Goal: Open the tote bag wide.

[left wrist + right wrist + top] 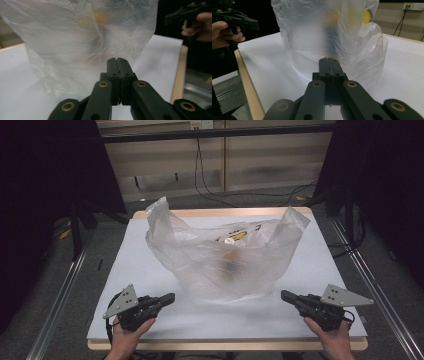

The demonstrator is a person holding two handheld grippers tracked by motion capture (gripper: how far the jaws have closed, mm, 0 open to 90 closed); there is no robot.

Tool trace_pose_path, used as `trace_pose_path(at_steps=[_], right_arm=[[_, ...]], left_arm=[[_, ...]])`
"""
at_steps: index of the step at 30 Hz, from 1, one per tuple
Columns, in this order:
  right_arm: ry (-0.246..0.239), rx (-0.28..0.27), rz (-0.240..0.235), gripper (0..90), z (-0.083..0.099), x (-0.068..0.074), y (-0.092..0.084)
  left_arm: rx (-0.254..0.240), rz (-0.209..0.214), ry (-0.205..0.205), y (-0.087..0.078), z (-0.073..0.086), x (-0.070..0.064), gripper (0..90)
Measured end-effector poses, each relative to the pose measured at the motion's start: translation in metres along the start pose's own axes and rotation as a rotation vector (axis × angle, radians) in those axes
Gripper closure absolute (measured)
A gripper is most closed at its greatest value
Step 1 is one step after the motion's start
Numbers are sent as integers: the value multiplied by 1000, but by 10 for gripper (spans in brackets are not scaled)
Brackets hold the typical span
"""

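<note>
My table [150, 270] lies bare around the bag [225, 255], which stands mid-table, nearer the far edge. My left tongs [171, 297] and right tongs [284, 294] sit clenched on nothing near the front edge, flanking the bag without touching it.

On the tabletop [150, 270] a plastic bag [225, 255] stands at the centre with some items inside it, while the left hand-held gripper [170, 297] lies at seven o'clock and the right hand-held gripper [285, 295] at five o'clock, both pointing inward, just clear of it.
</note>
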State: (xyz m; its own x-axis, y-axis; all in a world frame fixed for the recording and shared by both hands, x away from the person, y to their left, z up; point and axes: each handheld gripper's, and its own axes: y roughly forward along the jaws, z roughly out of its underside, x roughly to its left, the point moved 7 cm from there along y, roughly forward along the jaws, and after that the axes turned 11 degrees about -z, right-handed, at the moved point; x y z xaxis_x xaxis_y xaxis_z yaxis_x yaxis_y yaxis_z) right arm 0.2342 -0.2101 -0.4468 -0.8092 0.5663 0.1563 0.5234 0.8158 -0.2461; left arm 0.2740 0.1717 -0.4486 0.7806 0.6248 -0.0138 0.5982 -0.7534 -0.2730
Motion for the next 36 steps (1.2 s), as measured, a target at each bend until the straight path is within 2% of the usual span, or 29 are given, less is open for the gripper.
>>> trace_pose_path(at_steps=[1, 7, 10, 11, 12, 14, 15, 17, 18, 20, 21, 22, 23, 26, 27, 28, 29, 30, 31, 32, 34, 36], right_arm=[[-2, 0, 1, 900, -1, 0, 1], [-2, -2, -28, 900, -11, 4, 4], [2, -2, -38, 900, -16, 7, 4], [2, -8, -44, 900, -19, 8, 5], [0, -7, -45, 900, -21, 8, 5], [3, -15, -63, 900, -27, 11, 8], [-4, -15, -66, 900, -30, 11, 9], [-9, -16, -68, 900, -34, 12, 12], [-14, -24, -93, 900, -45, 14, 18], [-23, -25, -93, 900, -49, 14, 20], [-36, -37, -108, 900, -60, 14, 25], [-40, -43, -117, 900, -64, 14, 26], [-44, -45, -117, 900, -68, 13, 28], [-45, -59, -117, 900, -75, 12, 31], [-57, -70, -117, 900, -83, 11, 34], [-53, -72, -117, 900, -85, 11, 35], [-60, -79, -117, 900, -89, 11, 37], [-60, -79, -117, 900, -89, 11, 37], [-64, -86, -119, 900, -96, 11, 40], [-64, -86, -119, 900, -96, 11, 40], [-73, -83, -111, 900, -104, 9, 44], [-74, -78, -98, 900, -108, 6, 45]], left_arm=[[7, -11, 24, 1, -1, -1, 900], [21, 1, 33, 6, -6, -4, 900], [24, 18, 2, 8, -10, -7, 900], [27, 17, 14, 9, -12, -6, 900], [26, 19, 1, 10, -15, -8, 900], [28, 21, 8, 13, -19, -9, 900], [31, 12, 36, 15, -22, -10, 900], [30, 27, 38, 17, -24, -12, 900], [27, 36, 38, 22, -30, -15, 900], [24, 45, 39, 24, -32, -16, 900], [19, 64, 37, 29, -36, -18, 900], [19, 64, 37, 29, -36, -18, 900], [17, 75, 16, 34, -38, -19, 900], [17, 96, 3, 37, -40, -19, 900], [22, 83, 17, 39, -43, -19, 900], [17, 87, 12, 40, -45, -19, 900], [9, 86, 39, 42, -51, -19, 900], [9, 86, 39, 42, -51, -19, 900], [-4, 83, 45, 44, -59, -18, 900], [-4, 83, 45, 44, -59, -18, 900], [-35, 83, 46, 47, -73, -18, 900], [-40, 72, 59, 49, -78, -17, 900]])
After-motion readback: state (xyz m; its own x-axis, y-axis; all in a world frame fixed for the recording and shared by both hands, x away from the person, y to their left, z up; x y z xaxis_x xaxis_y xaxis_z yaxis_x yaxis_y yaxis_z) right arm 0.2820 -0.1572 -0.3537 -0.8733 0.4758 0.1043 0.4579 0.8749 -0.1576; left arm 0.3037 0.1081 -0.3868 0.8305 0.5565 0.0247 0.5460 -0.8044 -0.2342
